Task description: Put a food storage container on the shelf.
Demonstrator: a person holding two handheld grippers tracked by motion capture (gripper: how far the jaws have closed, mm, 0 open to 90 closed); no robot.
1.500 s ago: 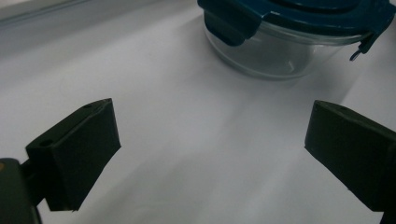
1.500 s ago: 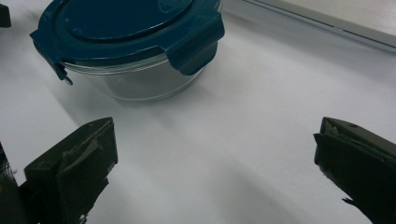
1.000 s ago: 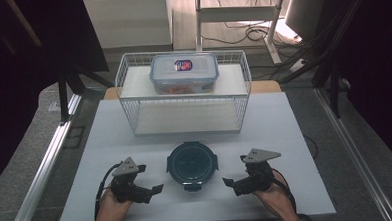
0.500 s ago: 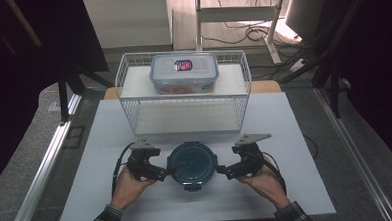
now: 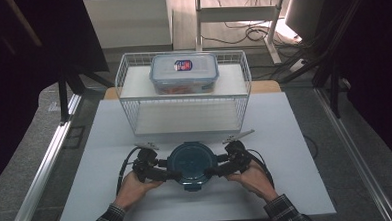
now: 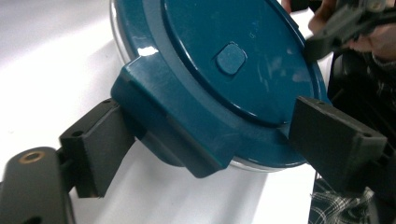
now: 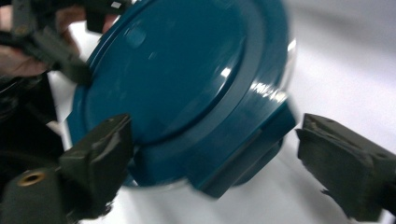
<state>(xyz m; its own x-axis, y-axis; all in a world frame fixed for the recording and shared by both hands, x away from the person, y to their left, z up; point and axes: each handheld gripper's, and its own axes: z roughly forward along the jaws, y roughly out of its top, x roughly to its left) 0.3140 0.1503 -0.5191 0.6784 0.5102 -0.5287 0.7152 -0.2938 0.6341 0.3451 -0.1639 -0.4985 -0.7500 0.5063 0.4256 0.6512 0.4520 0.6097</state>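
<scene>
Round glossy teal lid [image 5: 191,162]: left tool [image 5: 173,175], right tool [image 5: 210,171] spread, closing around its latches.

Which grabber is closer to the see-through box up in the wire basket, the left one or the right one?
Right, just barely. The right gripper and left gripper flank the round blue container, well in front of the clear box, which sits slightly toward the left.

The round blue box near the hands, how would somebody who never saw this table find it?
Start at the white table and find the wire basket at its far side. In front of that basket, near the person's edge, sits the round container, between the left gripper and the right gripper. Its dark teal lid with clip flaps sets it apart from the rectangular clear box on the basket.
</scene>
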